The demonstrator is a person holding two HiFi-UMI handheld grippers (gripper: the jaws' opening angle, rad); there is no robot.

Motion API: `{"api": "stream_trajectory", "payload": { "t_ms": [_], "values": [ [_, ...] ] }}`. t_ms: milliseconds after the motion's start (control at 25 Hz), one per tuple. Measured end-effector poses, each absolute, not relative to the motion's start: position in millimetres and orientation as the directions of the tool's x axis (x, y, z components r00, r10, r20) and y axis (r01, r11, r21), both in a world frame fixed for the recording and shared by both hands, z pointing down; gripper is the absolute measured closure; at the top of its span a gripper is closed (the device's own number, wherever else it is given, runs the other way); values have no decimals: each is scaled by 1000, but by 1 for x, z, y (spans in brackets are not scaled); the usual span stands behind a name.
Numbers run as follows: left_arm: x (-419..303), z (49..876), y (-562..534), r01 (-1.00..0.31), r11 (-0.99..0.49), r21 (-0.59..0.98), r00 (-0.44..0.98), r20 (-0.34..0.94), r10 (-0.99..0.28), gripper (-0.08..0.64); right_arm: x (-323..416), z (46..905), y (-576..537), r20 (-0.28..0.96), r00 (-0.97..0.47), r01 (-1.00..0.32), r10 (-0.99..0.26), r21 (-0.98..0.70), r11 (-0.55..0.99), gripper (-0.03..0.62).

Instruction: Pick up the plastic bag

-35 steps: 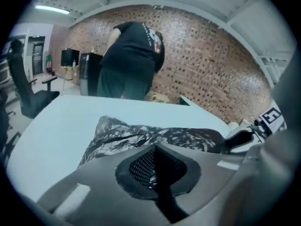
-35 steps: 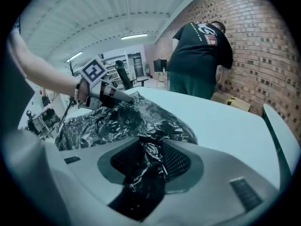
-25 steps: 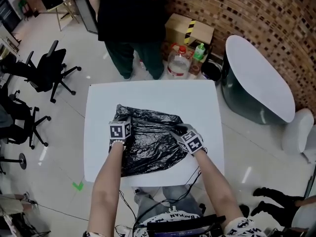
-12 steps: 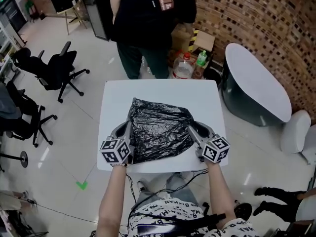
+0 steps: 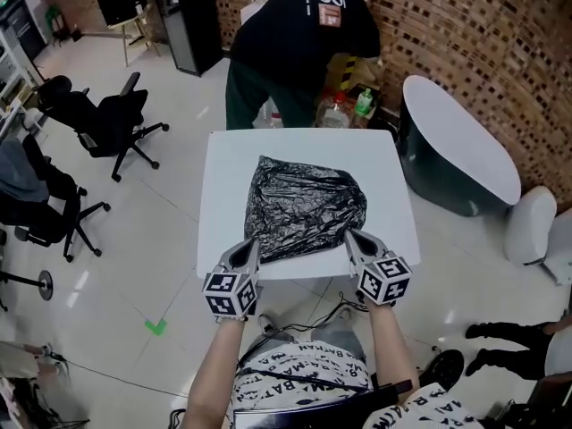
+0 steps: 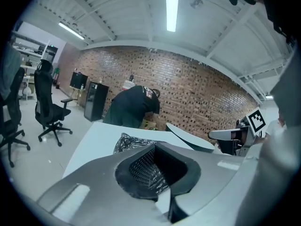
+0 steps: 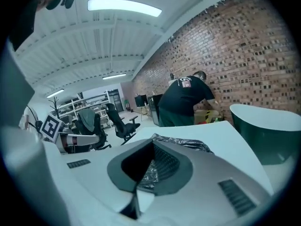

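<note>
Left gripper (image 5: 252, 242) and right gripper (image 5: 349, 235) each clamp the bag (image 5: 306, 202), at its 7 and 5 o'clock corners. Best lift both evenly, grips tight.

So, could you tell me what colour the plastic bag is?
The plastic bag is glossy black, clearest in the head view.

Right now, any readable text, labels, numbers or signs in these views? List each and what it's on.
"BATMAN", repeated, on the wearer's white shirt; small, so a likely reading only.
White logo and red patch on the bystander's black shirt: too small to read.
Bottle labels: too small to read.
Marker cubes: square patterns only, no letters.
Plastic bag: no print.
</note>
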State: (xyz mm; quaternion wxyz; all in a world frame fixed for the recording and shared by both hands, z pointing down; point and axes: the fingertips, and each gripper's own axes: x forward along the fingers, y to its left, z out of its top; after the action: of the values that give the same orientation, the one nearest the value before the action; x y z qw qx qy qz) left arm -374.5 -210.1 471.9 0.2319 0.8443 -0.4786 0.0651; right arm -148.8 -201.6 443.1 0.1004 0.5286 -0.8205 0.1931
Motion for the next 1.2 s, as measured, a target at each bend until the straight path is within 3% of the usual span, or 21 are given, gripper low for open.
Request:
{"api": "stream_trajectory", "payload": {
  "t_ms": [360,720,1200],
  "values": [
    [-354,445,-183,-852,-378,363,488,286,-825,558,-140,399,-187,291,-434,-901,-853,-130,414,592],
    [-308,422,-177,-859,-408,310,489,262,-832,558,-99,403,-177,324,-466,-884,-823,-180,430,592],
    [-297,422,-182,-859,-426,284,499,272,-823,558,-100,411,-176,324,-452,-892,-831,-158,423,592]
  ]
}}
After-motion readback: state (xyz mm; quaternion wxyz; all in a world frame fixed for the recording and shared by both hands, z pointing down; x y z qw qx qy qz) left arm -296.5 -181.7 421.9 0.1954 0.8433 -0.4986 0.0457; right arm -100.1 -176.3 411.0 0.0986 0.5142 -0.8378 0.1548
